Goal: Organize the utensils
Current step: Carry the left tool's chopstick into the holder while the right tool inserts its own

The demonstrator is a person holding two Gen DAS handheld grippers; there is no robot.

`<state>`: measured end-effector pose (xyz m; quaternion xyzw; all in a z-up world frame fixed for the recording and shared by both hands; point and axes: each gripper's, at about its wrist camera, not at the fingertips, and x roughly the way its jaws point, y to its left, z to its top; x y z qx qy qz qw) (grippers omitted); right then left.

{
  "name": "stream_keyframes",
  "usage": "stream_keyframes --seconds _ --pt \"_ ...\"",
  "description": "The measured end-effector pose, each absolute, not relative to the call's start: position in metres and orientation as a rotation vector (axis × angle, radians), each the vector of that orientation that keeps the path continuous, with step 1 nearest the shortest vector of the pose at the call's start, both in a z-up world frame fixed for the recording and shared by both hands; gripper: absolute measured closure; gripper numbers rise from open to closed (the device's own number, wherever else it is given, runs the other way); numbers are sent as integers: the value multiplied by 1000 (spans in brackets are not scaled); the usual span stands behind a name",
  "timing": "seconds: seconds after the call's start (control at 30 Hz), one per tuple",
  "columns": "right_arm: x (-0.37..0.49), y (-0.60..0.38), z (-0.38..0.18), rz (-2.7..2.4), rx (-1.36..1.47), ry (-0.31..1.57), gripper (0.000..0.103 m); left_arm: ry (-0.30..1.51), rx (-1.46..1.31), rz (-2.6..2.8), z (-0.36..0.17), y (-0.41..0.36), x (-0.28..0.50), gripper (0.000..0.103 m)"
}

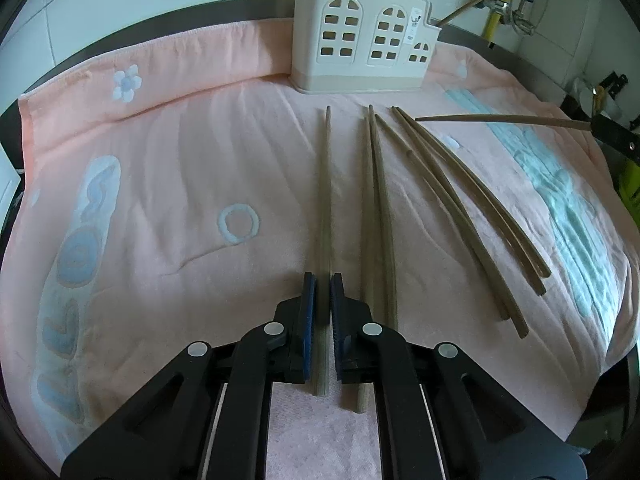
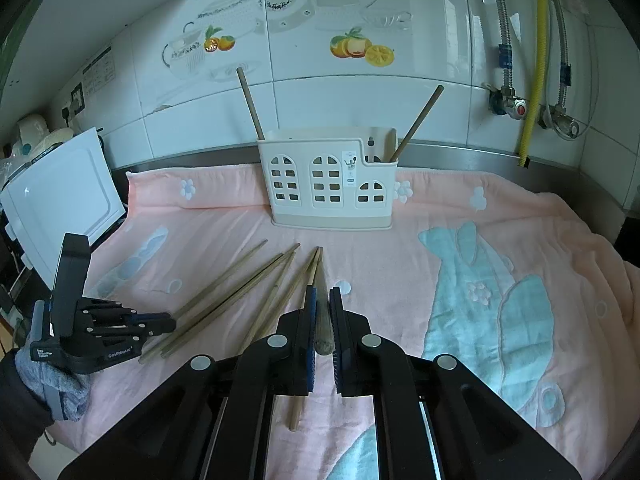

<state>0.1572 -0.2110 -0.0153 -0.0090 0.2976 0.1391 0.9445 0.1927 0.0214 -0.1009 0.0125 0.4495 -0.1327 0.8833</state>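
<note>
Several wooden chopsticks point(image 1: 440, 200) lie side by side on a pink towel point(image 1: 160, 160) in front of a cream utensil holder point(image 1: 360, 40) with window cut-outs. My left gripper point(image 1: 322, 280) sits low over the towel, shut on the thick end of the leftmost chopstick point(image 1: 325, 184), whose tip points at the holder. My right gripper point(image 2: 322, 292) is shut on another chopstick point(image 2: 320, 320), lifted off the towel and aimed toward the holder point(image 2: 328, 184). In the left wrist view that raised chopstick point(image 1: 500, 119) juts in from the right. Two chopsticks point(image 2: 418, 120) stand in the holder.
The holder backs onto a tiled wall. A white board point(image 2: 60, 208) leans at the left edge of the towel. Valves and a yellow hose point(image 2: 536, 60) hang on the wall at the right. A gloved hand point(image 2: 48, 384) carries the left gripper point(image 2: 172, 324).
</note>
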Motion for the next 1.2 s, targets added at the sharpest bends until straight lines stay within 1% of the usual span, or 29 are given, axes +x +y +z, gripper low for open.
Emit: stream_keyframes --seconds 0.27,0.37,0.47,0.9,1.03,1.2 --pt "161 -209 -9 293 -18 591 96 915 25 -252 -103 20 189 94" --pt "164 -208 -7 304 -10 591 96 910 64 -243 -103 14 188 96" --pt "167 -207 -6 313 3 598 96 919 36 -253 -98 17 189 97" --pt "183 -203 7 325 -24 588 96 811 -6 -273 -34 25 193 97" --pt "191 -208 21 330 -24 573 96 765 -8 -278 -12 21 200 97" --pt "207 -216 50 327 -35 550 97 713 10 -296 17 7 214 97"
